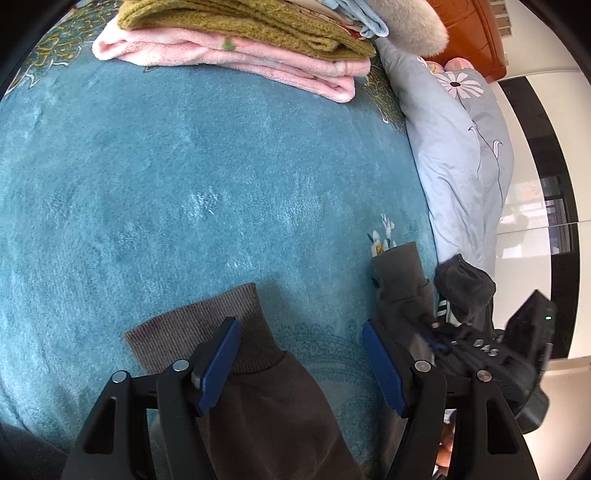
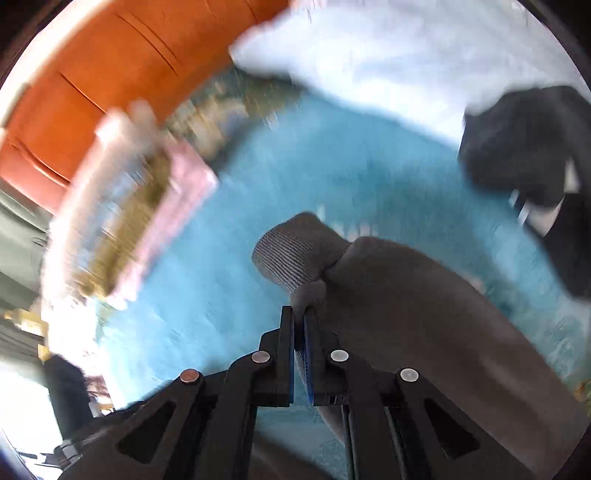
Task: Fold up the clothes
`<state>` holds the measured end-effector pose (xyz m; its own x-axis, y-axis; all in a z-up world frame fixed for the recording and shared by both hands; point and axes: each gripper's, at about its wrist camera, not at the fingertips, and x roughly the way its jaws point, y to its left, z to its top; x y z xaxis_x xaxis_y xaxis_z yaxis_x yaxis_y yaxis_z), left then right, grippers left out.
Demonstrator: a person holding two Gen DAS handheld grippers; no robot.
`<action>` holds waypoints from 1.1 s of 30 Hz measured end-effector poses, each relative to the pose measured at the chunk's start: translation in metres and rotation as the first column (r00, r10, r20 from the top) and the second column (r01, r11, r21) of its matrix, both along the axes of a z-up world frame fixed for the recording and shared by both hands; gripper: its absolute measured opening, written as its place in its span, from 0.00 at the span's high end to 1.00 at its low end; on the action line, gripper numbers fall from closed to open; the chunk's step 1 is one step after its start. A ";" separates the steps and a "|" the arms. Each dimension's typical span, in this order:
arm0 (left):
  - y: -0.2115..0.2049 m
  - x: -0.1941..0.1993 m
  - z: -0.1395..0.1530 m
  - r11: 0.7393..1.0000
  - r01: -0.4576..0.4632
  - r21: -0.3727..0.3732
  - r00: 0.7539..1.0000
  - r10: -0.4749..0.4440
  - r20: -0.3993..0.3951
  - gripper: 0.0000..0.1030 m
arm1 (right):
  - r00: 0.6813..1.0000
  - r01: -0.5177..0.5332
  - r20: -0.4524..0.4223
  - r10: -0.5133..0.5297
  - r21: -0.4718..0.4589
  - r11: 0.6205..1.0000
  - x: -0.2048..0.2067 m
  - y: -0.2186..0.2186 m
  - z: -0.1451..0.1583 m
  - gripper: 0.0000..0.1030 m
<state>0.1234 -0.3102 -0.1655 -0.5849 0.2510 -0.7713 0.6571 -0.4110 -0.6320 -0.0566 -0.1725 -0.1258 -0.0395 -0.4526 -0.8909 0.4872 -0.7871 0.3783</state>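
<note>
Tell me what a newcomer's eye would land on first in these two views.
First, the wide teal plush blanket, with a folded stack at its far edge: an olive knitted sweater on a pink fleece garment. Nearer, a dark grey-brown sleeve with ribbed cuff lies under the open left gripper, while the right gripper pinches the grey-brown garment's fabric.

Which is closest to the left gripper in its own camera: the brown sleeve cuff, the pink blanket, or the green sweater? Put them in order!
From the left gripper:
1. Brown sleeve cuff, right at the fingers, low in the view.
2. Pink blanket, far across the blue bedspread.
3. Green sweater, stacked on the blanket, its front edge a little farther back.
</note>
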 end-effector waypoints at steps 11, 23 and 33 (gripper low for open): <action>0.007 0.003 0.006 0.997 0.056 -0.051 0.997 -0.053 0.058 0.30 | 0.994 0.105 0.009 -0.105 -0.121 0.987 0.009 0.077 0.032 0.53; 0.008 0.030 0.010 0.988 0.139 -0.071 0.962 -0.117 0.247 0.30 | 0.749 0.658 -0.005 -0.663 0.123 0.743 0.112 0.374 0.035 0.39; 0.022 0.034 0.005 0.957 0.286 -0.052 0.897 -0.248 0.366 0.26 | 0.441 0.891 0.071 -0.895 0.085 0.446 0.236 0.519 0.066 0.39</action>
